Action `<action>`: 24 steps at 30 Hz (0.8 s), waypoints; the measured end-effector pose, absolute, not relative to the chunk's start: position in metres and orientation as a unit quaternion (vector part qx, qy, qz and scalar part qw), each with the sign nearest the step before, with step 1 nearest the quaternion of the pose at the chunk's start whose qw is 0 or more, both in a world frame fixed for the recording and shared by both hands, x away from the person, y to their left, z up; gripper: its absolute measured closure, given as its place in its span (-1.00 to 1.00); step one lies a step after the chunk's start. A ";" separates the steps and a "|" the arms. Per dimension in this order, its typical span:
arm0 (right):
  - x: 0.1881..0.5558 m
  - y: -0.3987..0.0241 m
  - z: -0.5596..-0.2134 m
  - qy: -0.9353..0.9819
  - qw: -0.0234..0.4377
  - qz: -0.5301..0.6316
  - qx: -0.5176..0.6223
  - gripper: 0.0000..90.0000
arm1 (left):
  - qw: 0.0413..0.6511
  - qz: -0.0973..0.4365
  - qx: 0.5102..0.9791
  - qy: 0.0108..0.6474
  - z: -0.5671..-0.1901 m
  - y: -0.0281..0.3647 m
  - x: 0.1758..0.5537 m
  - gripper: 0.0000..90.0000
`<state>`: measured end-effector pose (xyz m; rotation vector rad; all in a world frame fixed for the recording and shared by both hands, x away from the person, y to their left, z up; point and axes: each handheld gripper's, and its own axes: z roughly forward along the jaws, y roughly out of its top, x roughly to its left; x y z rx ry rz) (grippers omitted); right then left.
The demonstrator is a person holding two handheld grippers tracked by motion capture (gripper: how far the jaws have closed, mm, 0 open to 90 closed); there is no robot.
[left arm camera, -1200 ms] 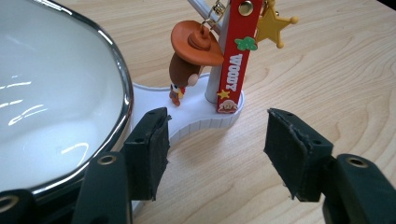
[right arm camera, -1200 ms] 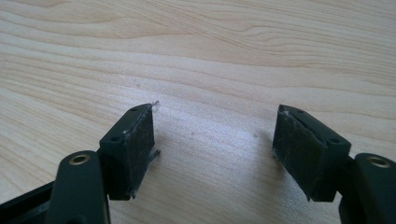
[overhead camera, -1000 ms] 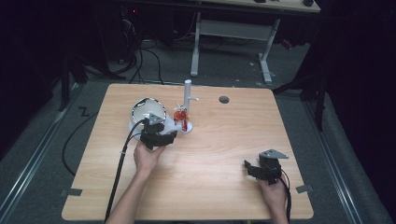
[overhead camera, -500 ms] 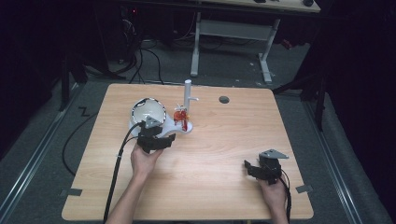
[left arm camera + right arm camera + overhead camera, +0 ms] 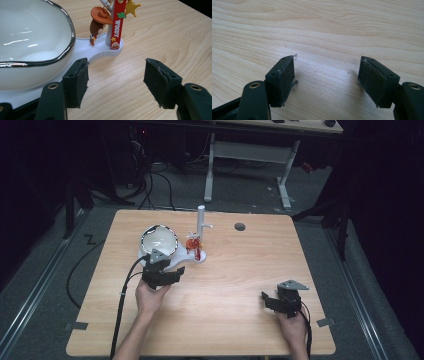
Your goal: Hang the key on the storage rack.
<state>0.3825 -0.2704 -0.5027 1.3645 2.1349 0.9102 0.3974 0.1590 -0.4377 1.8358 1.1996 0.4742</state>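
Observation:
A white bowl with a silver rim point(image 5: 159, 240) point(image 5: 30, 32) sits on a flat white stand point(image 5: 200, 259) point(image 5: 87, 47). From the stand rises a white post point(image 5: 201, 217). On the post hang a small cowboy figure point(image 5: 100, 22), a red strap point(image 5: 118, 25) and a yellow star point(image 5: 132, 6), seen from above as a red cluster point(image 5: 194, 245). My left gripper point(image 5: 172, 271) point(image 5: 116, 70) hovers just in front of the stand. Its jaws have just been opening, with bare table between them. My right gripper point(image 5: 266, 298) point(image 5: 327, 67) rests open near the front right, over bare wood.
The wooden table point(image 5: 240, 280) has a round grey hole point(image 5: 240, 226) at the back. A black cable point(image 5: 122, 305) trails from the left gripper off the front edge. Grey tape marks point(image 5: 76, 326) sit at the front corners. A desk frame point(image 5: 250, 155) stands behind the table.
My left gripper has drawn back a little from the stand toward the near side, and its jaws stand slightly wider. The right gripper has kept still.

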 end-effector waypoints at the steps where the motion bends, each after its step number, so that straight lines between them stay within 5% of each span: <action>1: 0.383 -0.270 -0.503 0.773 0.223 0.330 0.494 -0.34 | 0.436 0.190 0.736 0.482 -0.437 0.160 0.397 -0.19; 24: 0.383 -0.270 -0.503 0.773 0.223 0.329 0.495 -0.34 | 0.442 0.190 0.722 0.497 -0.445 0.179 0.378 -0.20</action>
